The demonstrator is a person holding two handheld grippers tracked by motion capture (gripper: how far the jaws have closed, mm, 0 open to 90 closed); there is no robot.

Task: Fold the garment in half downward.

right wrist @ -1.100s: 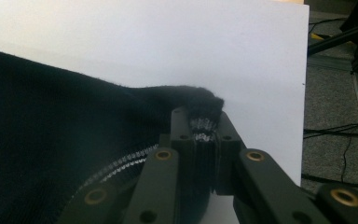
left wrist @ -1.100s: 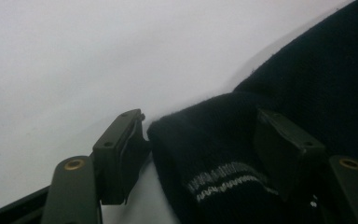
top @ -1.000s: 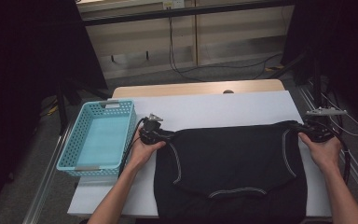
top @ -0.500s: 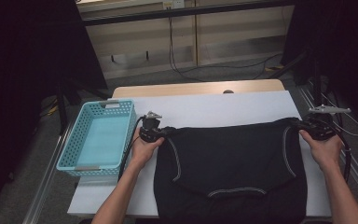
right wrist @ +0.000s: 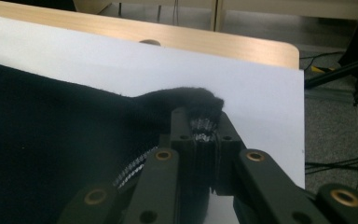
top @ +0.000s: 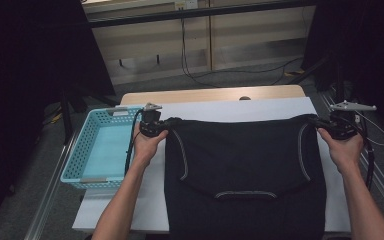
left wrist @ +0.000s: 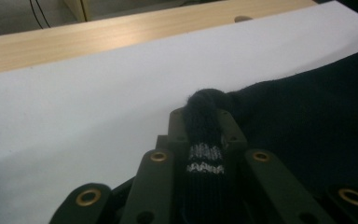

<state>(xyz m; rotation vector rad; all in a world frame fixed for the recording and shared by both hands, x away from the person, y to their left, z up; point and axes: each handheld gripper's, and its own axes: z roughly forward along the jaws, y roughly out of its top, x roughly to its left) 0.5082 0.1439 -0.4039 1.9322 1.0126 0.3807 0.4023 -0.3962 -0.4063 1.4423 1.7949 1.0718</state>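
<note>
On white sheet (top: pixel 260 107): both grippers clamp black garment (top: pixel 245 170).

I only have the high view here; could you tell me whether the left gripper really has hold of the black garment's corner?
Observer: Yes, the left gripper is shut on a bunched corner of the black fabric garment, with grey striped trim showing between its jaws.
Operator: Thank you, and the right side?
Observer: The right gripper is likewise shut on a bunched corner, with striped trim in its jaws.
Operator: Is either corner lifted?
Observer: Both corners sit low over the white table cover; I cannot tell whether they touch it.
</note>
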